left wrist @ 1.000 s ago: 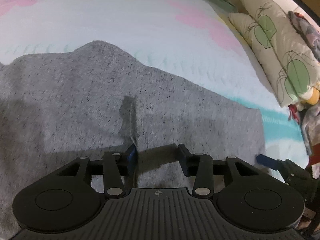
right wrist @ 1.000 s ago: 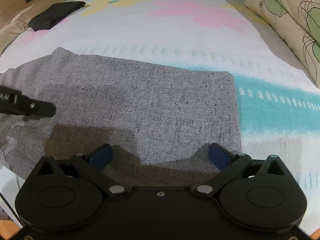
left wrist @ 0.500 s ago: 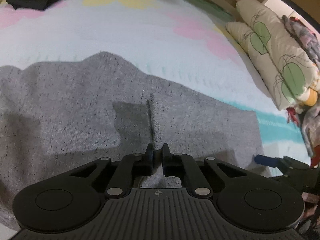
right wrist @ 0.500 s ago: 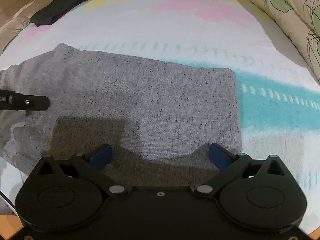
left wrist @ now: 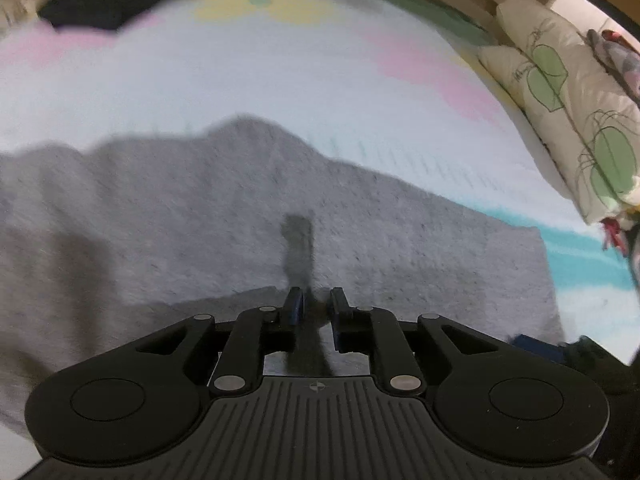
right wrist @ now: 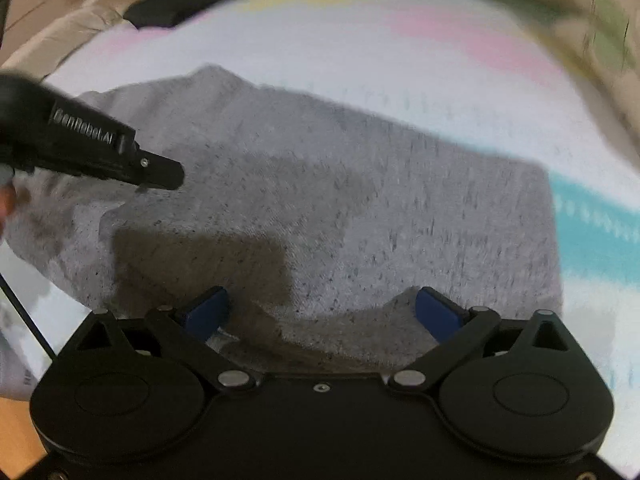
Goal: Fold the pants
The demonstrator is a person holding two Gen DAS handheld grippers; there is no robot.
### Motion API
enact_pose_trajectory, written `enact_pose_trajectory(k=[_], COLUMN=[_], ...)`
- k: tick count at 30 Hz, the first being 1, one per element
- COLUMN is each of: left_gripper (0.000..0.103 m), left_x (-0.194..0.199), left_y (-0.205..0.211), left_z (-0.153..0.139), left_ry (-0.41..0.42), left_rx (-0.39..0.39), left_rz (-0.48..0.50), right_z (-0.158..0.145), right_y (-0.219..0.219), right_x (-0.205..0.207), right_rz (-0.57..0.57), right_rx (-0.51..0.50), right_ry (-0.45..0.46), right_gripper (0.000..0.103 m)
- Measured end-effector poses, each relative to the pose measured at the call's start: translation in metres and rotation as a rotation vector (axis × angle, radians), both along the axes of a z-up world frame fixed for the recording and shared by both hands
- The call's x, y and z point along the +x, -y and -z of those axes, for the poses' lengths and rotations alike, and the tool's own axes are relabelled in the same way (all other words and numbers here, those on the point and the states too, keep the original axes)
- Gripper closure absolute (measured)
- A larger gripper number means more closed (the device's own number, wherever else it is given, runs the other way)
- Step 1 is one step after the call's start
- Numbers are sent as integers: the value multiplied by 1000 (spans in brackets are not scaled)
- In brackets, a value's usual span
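Grey pants on pastel bedspread; left jaws narrow, right jaws wide.

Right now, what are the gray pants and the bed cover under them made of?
The gray pants look like soft knit, maybe cotton jersey: matte heathered gray with dark flecks, and limp. The bed cover looks like woven or quilted cloth, matte, with pastel pink, yellow and teal prints. Blur hides the weave, so both are guesses.
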State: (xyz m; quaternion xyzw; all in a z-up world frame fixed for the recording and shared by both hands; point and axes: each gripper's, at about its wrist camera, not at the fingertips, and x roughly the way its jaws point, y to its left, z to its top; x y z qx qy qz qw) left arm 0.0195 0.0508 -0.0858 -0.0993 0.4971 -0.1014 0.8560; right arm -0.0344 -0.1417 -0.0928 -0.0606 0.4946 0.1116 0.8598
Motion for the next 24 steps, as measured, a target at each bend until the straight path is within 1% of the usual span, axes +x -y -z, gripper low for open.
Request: enact_pose_trajectory(k=[1,4,5,7,9,11,12,13,14,15,16,18,20,22,24], left_gripper=[88,88,88,88,88,88,88,88,88,88,88,88,88,88,88], left_x=[-3,-12,-16,-23,-28,-32,-33,-34,-37,-37,-36,-35,-33,-31,-27], left_y=[2,13,18,29,40,47,48,48,47,48,47,42,39,37,32], left_z=[-4,-12,-14,-16,-11,0,7,11,11,11,10,7,7,4,-2], left_ry=[29,103,121,145,129,77,42,38,62,65,67,64,55,66,101], left_rx=[24,77,86,93,104,112,109,108,105,115,119,103,84,81,86], left_rz=[1,33,52,120,186,231,239,235,235,248,256,248,241,236,217], right_z=[0,1,1,1,0,1,1,1,-1,-2,-4,-10,-14,-14,-8], right_y=[0,5,7,9,8,7,7,8,8,10,12,20,30,39,48], right_x=[-2,3,5,8,7,7,7,6,6,7,9,12,20,27,35], right_rz=[-4,17,18,15,14,13,11,10,7,5,5,30,92,153,207], right_rx=[2,40,47,48,46,47,48,51,55,58,62,73,84,92,86], right_ry=[3,-25,-34,-44,-44,-37,-34,-32,-32,-36,-40,-35,-16,-12,-47], right_gripper=[3,2,2,2,2,2,2,3,3,4,8,10,10,10,10])
